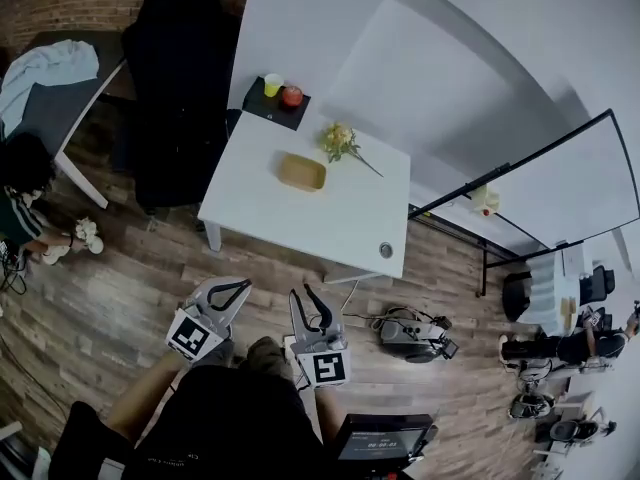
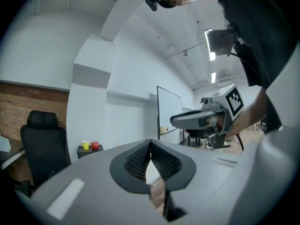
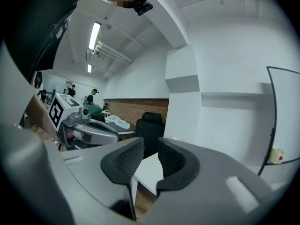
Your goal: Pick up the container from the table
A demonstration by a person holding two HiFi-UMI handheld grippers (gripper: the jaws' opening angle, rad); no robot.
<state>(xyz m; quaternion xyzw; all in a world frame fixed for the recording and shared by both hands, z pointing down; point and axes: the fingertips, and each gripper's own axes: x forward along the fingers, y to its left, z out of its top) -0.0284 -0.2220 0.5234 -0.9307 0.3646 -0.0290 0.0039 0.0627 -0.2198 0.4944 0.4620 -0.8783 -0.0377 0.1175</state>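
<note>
Head view: high up, looks steeply down at the far white table.
Gripper views: low, look level along their jaws.
All share: black chair.

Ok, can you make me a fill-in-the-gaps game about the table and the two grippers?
1. On the left gripper, the jaws are ____.
2. On the white table, the container lies beside a ____.
3. The cup next to the red fruit is coloured ____.
4. Between the open jaws of the right gripper there is ____.

Missing words: shut; flower; yellow; nothing.
</note>
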